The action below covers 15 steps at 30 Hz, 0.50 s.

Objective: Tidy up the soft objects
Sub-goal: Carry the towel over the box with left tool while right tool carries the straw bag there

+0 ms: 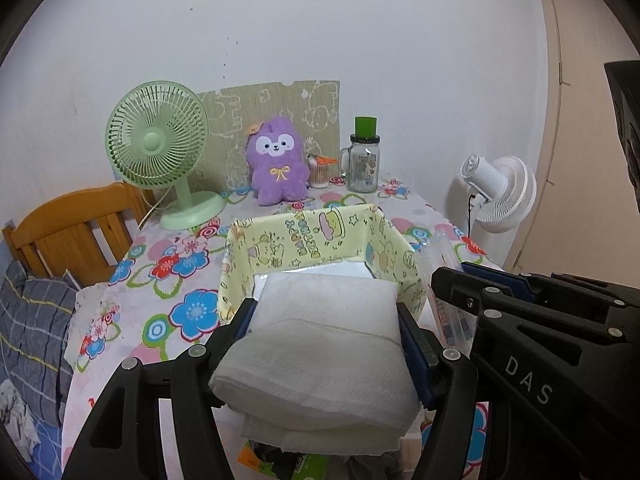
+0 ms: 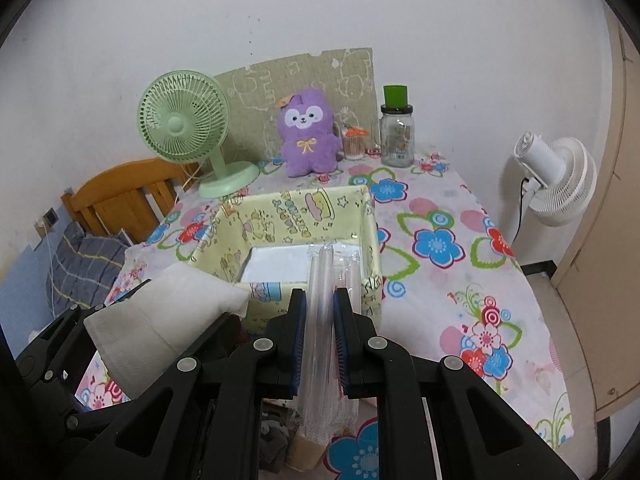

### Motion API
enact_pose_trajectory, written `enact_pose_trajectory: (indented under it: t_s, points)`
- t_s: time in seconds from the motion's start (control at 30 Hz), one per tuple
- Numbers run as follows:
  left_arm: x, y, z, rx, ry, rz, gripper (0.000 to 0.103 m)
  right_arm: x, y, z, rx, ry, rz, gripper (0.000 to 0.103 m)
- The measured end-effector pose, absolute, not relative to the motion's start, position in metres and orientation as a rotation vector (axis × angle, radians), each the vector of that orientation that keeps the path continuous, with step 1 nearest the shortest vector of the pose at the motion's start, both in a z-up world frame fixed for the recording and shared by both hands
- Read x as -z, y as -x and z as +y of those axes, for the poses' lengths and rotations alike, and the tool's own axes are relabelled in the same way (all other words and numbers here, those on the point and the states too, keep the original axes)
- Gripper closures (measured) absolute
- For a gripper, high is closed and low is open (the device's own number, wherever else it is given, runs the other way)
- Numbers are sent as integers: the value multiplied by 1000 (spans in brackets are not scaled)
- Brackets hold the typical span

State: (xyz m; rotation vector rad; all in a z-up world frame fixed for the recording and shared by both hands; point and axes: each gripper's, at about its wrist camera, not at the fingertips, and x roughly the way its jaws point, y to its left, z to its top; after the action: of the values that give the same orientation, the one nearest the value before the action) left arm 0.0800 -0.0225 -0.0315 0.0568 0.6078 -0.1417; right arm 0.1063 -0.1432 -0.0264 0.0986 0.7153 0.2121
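Now, open room: the flowered tablecloth (image 2: 460, 280) lies bare from 1 to 4 o'clock of the yellow box (image 2: 288, 220), out to the table's right edge.
Left gripper (image 1: 326, 316): fingers half spread, pinching a white folded tissue stack (image 1: 320, 348) at the box's near rim.
Right gripper (image 2: 320, 308): fingers pressed nearly together on a clear plastic packet (image 2: 320, 320), its tip over the box's near right corner.
Box: open top, white bottom showing.
Behind, 11 to 1 o'clock: green fan (image 1: 158, 148), purple plush toy (image 1: 278, 160), glass jar (image 1: 363, 164).
Off the table, 3 o'clock: white fan (image 2: 560, 176).
Left view only: wooden bed frame (image 1: 68, 232) seen close, at 9 o'clock.
Right view only: the table's right edge.
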Motion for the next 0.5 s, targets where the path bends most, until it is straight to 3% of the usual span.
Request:
enact_pose_trajectory:
  t_s: [0.5]
  points:
    - [20,-103,-25,127,-52,609,35,12,-130,-135,-258,-93,698,87]
